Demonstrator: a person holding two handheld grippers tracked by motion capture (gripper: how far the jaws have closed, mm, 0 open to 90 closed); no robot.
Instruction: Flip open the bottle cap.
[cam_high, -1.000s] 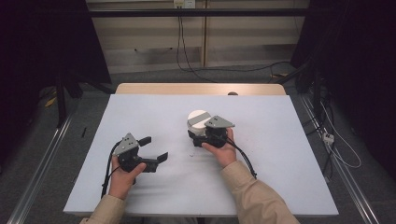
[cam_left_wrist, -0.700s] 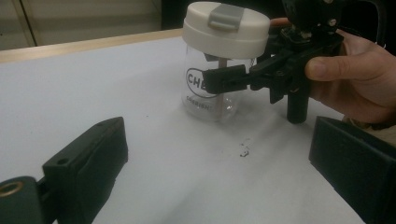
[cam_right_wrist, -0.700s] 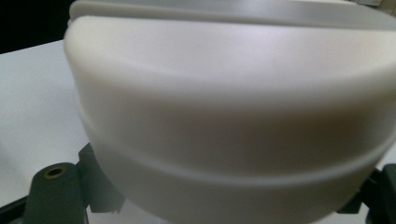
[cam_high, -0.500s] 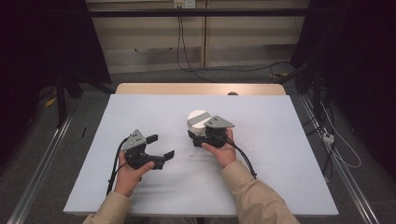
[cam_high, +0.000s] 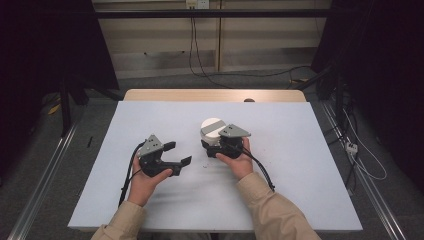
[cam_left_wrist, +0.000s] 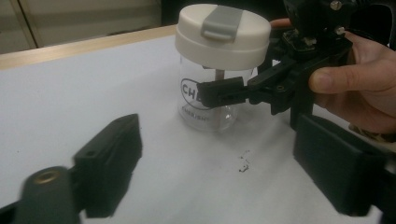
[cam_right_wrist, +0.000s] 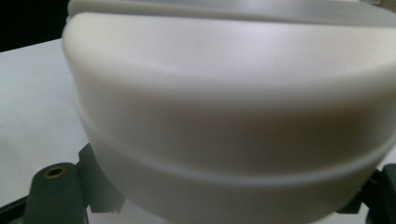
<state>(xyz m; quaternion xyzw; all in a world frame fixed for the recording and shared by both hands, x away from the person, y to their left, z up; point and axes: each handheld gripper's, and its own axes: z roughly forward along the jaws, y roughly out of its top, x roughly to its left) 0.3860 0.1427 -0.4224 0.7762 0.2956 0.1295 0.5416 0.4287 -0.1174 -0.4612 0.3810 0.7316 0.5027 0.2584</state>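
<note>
Left gripper free, right gripper on the jar, mid-table.
Left gripper (cam_high: 177, 153) hangs just above the white table (cam_high: 300, 150), jaws wide apart, nothing between them, pointed at the jar. Clear jar (cam_left_wrist: 210, 100) with cream lid (cam_left_wrist: 222, 30) stands upright near table centre. Right gripper (cam_left_wrist: 224, 91) has its jaws clamped around the jar's glass body below the lid.

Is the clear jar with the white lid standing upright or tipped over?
Upright. The jar stands on its base on the table, white lid on top, level. The right claw grips its clear body.
</note>
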